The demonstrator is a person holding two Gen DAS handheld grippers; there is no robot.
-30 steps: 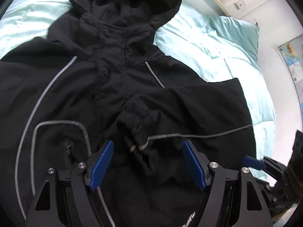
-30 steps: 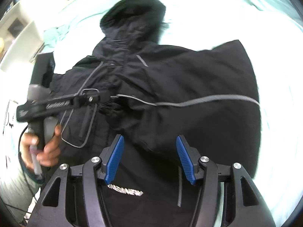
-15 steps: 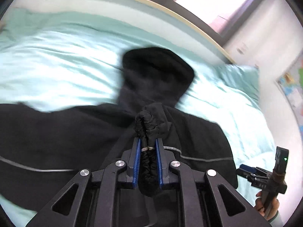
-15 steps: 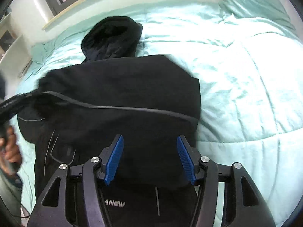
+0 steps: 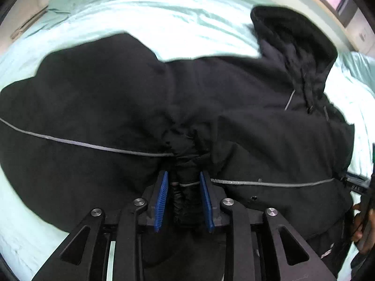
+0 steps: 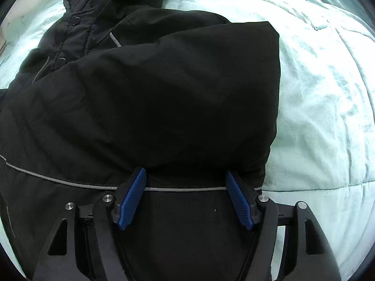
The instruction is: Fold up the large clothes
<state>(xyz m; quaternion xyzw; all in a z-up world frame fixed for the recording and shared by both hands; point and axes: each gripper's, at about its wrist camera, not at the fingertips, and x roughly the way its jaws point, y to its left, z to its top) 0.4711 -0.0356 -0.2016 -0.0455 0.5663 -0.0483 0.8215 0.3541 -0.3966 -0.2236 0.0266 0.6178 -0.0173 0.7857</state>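
Underneath everything lies a pale mint duvet (image 6: 323, 89), filling the frame edge to edge in both wrist views. On it sprawls a black hooded jacket (image 5: 98, 98), the biggest dark shape, with thin grey piping running across its panels. In the left view its hood (image 5: 293, 42) points to the upper right, and one sleeve is bunched toward the middle of the body. In the right view the snap placket (image 6: 70, 39) shows at upper left, and a broad flap of the jacket lies folded over the chest, its edge reaching the duvet on the right.

The left gripper (image 5: 184, 200) is clamped on the gathered cuff (image 5: 185, 187) of that sleeve, the blue pads pressing it from both sides. The right gripper (image 6: 185, 199) stands spread wide over the jacket's lower part, its pads apart with only flat cloth and a line of piping between them, gripping nothing. A hand (image 5: 362, 229) shows at the right edge of the left view.
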